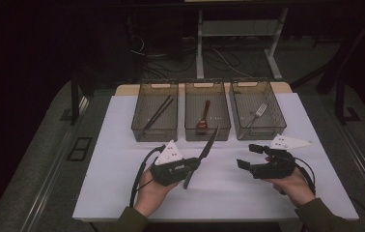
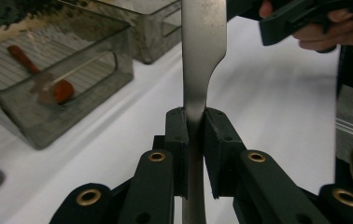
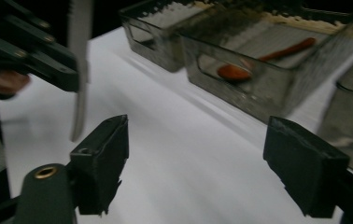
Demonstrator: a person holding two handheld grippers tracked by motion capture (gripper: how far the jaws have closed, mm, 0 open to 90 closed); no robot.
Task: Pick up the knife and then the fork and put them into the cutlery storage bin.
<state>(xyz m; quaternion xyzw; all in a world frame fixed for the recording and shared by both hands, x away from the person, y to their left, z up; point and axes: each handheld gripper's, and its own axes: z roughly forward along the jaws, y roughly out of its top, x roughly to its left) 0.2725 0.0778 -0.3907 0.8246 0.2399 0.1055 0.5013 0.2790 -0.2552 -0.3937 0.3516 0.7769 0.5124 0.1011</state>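
1. My left gripper (image 1: pixel 192 165) — clamped on a long silver metal table knife (image 1: pixel 201 157), pinched at the narrow neck; the knife is lifted off the white tabletop (image 1: pixel 122 159), blade slanting up toward the middle bin.
2. My right gripper (image 1: pixel 246 156) — jaws spread wide with nothing between them, held near the knife, not touching.
3. Three smoky transparent plastic bins along the far edge: the left bin (image 1: pixel 155 111) with dark chopsticks (image 1: pixel 157 114), the middle bin (image 1: pixel 207 111) with a reddish-brown wooden spoon (image 1: pixel 203 119), the right bin (image 1: pixel 258 109) with a silver fork (image 1: pixel 256 115) (partly blurred).
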